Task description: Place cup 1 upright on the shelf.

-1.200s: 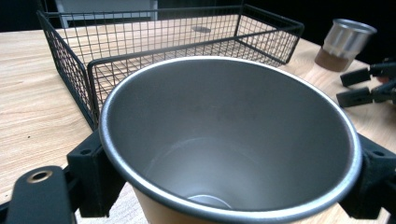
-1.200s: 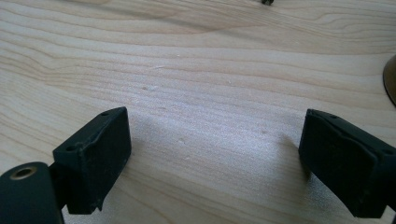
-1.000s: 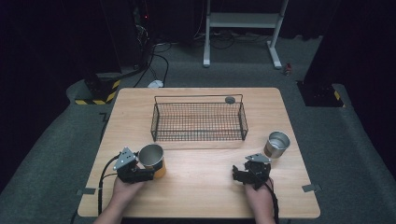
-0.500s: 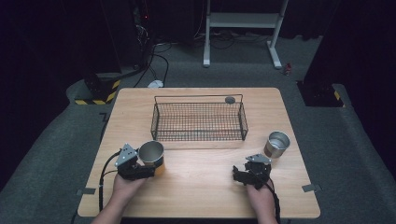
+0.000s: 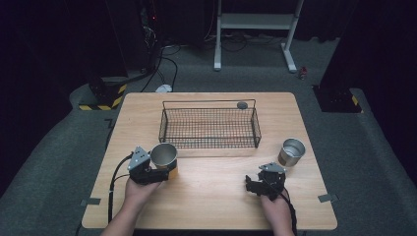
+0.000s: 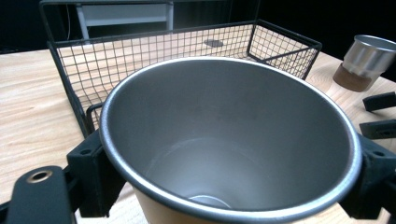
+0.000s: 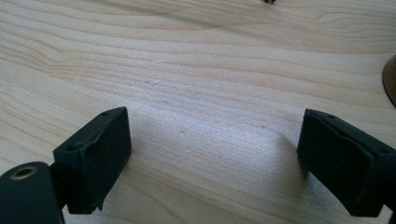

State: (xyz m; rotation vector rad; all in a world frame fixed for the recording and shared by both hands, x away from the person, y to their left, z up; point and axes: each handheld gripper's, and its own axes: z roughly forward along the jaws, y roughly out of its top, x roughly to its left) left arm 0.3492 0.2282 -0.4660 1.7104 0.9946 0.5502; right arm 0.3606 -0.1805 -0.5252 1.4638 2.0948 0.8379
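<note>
Steel cup (image 5: 163,156), in the high view just in front of the wire basket (image 5: 209,127), is clamped by the left gripper (image 5: 158,172); it is best lifted level over the near rim. Pale wooden table (image 5: 211,196) is ringed by grey carpet. Left gripper view: jaws are pressed on the cup's (image 6: 229,140) sides. Right gripper view: jaws are spread wide over bare wood, nothing held.

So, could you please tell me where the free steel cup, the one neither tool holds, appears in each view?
High view: the free cup stands at the table's right side, right of the wire basket.
Left gripper view: the cup is at upper right, beyond the basket's corner.
Right gripper view: a dark curve at the right edge may be a cup's base; I cannot tell.
Shared landmark: the wire basket.
</note>
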